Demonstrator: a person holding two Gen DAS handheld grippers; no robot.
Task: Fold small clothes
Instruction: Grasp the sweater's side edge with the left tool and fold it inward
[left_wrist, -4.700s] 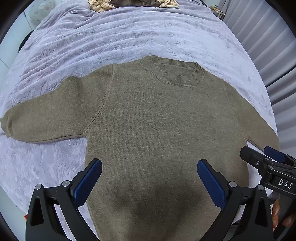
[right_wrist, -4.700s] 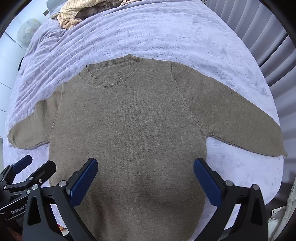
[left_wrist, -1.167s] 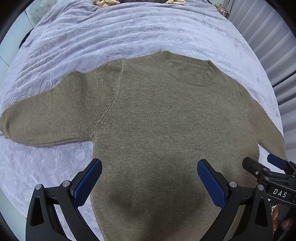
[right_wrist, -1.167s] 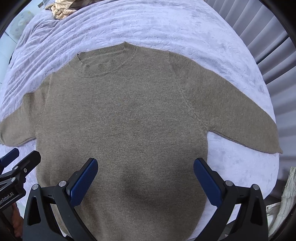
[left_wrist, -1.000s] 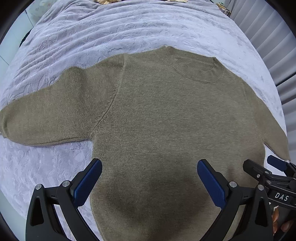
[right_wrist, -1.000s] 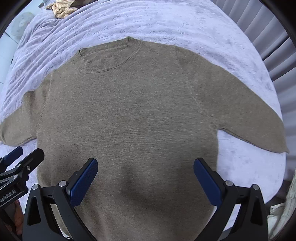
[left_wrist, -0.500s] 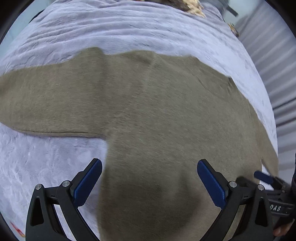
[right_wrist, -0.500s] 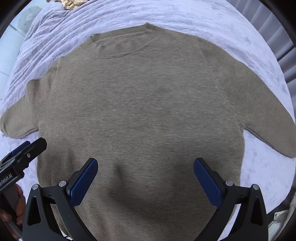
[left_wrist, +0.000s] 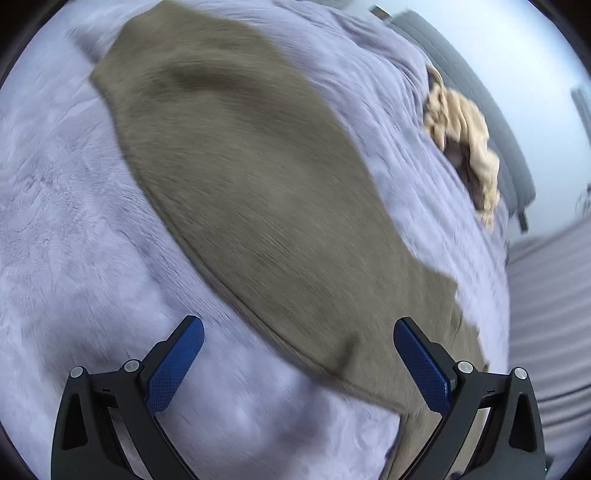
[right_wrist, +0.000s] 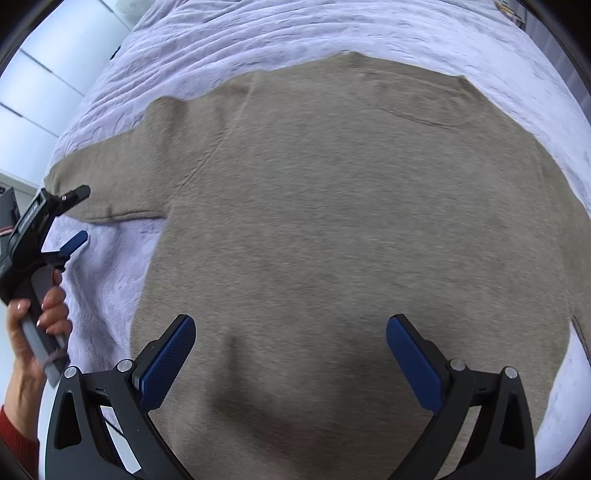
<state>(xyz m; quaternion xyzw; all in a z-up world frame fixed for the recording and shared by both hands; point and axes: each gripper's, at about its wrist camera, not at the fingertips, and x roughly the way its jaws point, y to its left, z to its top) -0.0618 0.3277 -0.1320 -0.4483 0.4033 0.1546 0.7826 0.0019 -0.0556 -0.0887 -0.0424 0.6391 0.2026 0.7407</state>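
A sweater (right_wrist: 351, 221) is spread flat on a bedspread (right_wrist: 258, 40), its neckline (right_wrist: 417, 103) at the far side. The right gripper (right_wrist: 290, 354) is held above the sweater's lower body, jaws apart. The left gripper (right_wrist: 75, 214) is seen at the left, beside the cuff of the left sleeve (right_wrist: 129, 177), jaws apart, held by a hand (right_wrist: 40, 310). From the left wrist view, that sleeve (left_wrist: 240, 184) is laid diagonally ahead of the left gripper (left_wrist: 299, 365). A crumpled garment (left_wrist: 461, 136) is left farther back on the bedspread (left_wrist: 74, 221).
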